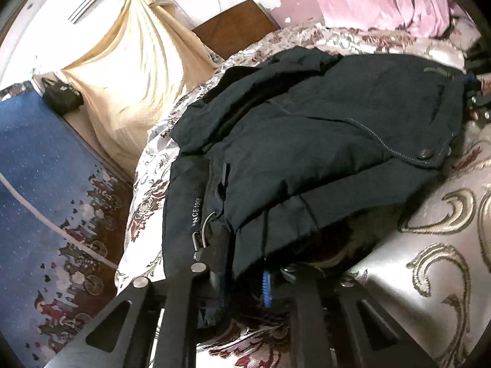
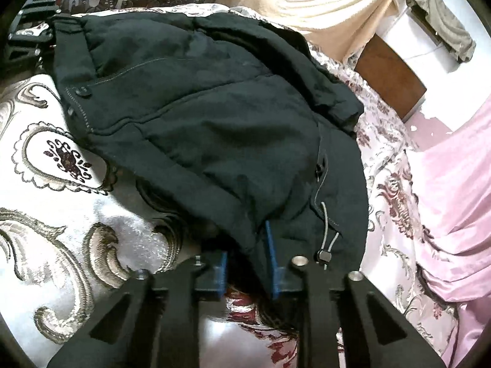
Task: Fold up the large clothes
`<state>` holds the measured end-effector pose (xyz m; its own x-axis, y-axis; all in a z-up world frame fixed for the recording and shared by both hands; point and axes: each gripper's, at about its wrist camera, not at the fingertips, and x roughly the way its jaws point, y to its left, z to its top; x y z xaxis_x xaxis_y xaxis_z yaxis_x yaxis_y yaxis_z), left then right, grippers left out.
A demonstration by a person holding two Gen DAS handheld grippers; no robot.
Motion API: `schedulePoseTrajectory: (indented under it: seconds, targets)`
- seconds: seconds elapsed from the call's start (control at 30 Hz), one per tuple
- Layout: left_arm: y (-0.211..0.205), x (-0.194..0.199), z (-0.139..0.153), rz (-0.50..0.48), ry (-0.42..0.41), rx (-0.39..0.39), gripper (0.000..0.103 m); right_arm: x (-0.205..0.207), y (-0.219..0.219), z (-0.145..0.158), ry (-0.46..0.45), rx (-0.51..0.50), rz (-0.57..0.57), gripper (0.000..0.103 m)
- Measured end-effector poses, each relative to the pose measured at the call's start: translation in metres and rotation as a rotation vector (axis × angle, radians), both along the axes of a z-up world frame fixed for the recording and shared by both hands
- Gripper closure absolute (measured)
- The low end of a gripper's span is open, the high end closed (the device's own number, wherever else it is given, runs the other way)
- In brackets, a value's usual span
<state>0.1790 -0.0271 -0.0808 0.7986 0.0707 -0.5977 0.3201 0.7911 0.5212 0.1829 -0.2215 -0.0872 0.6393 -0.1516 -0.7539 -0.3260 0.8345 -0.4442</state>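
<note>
A dark navy padded jacket [image 1: 322, 141] lies bunched on a floral bedspread [image 1: 429, 245]; its zipper, snap button and a drawcord with a toggle show. My left gripper [image 1: 242, 279] is at the jacket's near hem, shut on the fabric, which covers most of its fingertips; one blue pad [image 1: 266, 288] peeks out. In the right wrist view the jacket [image 2: 199, 116] spreads away from my right gripper [image 2: 248, 263], whose blue pads [image 2: 273, 260] pinch a fold of its hem beside the drawcord toggle [image 2: 323, 256]. The bedspread [image 2: 61, 214] lies under it.
A pink cloth [image 2: 454, 190] lies on the bed beside the jacket. A beige curtain [image 1: 138, 70] and a brown wooden board [image 1: 236, 27] stand past the bed's edge. A blue patterned covering [image 1: 40, 168] with a white cable lies below the bed.
</note>
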Motion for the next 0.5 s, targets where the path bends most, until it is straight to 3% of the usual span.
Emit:
schedulePoseTrajectory:
  seconds: [0.27,0.5]
  targets:
    - [0.011,-0.014,0.023,0.018,-0.028,-0.114,0.093,-0.026,-0.007,0.028,-0.143,0.082,-0.048,0.096]
    - [0.018,-0.050,0.038,0.019,-0.015,-0.166,0.093,-0.063,-0.010,0.044,-0.187,0.163,-0.093,0.097]
